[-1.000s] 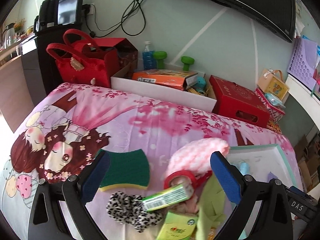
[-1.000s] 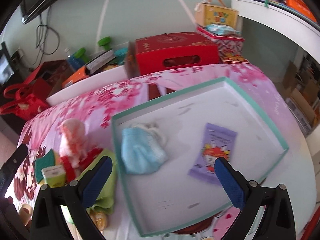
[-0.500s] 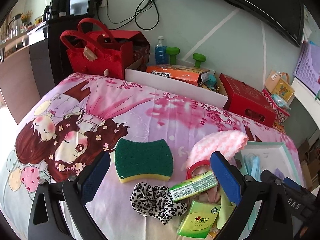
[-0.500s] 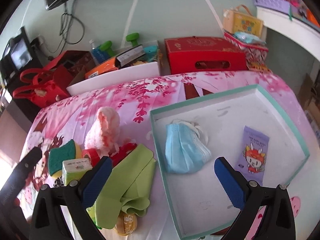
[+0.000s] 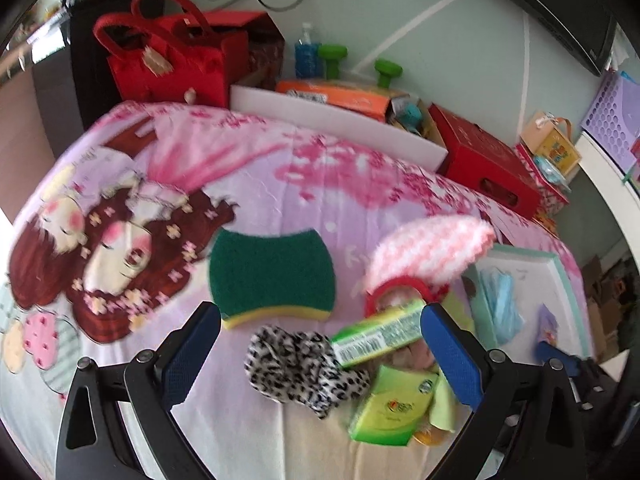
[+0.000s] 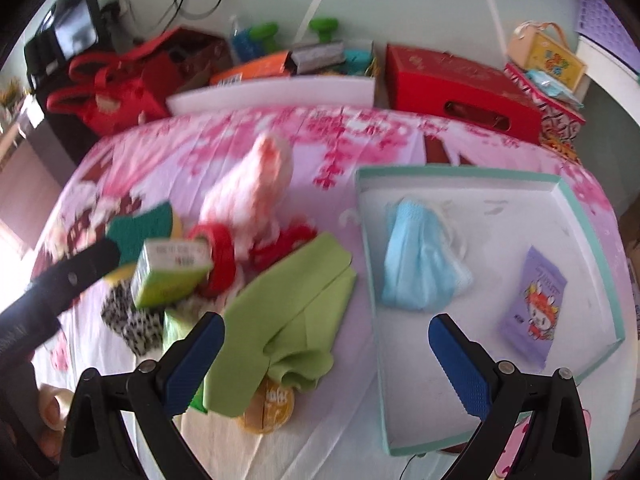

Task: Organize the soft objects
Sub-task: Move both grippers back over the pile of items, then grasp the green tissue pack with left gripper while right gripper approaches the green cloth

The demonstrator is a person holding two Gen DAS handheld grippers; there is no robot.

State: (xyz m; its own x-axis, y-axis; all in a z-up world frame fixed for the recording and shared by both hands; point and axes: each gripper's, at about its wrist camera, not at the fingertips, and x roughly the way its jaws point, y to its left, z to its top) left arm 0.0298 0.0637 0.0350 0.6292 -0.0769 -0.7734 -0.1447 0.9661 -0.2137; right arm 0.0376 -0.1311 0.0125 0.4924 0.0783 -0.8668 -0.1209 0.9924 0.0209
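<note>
Round orange tin (image 6: pixel 267 411): mostly hidden under folded green cloth (image 6: pixel 288 320).
Fluffy pink-white pad (image 6: pixel 256 184): motion-blurred.
Box print (image 5: pixel 376 338): unreadable.

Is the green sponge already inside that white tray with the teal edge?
No, the green sponge lies on the pink bedspread, well left of the tray.

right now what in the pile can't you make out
- Round yellow item, right wrist view: mostly under the folded lime-green cloth; label unreadable.
- Print on the green rectangular box, left wrist view: motion-blurred, too small.
- Pinkish item, left wrist view: hidden beneath that box.
</note>
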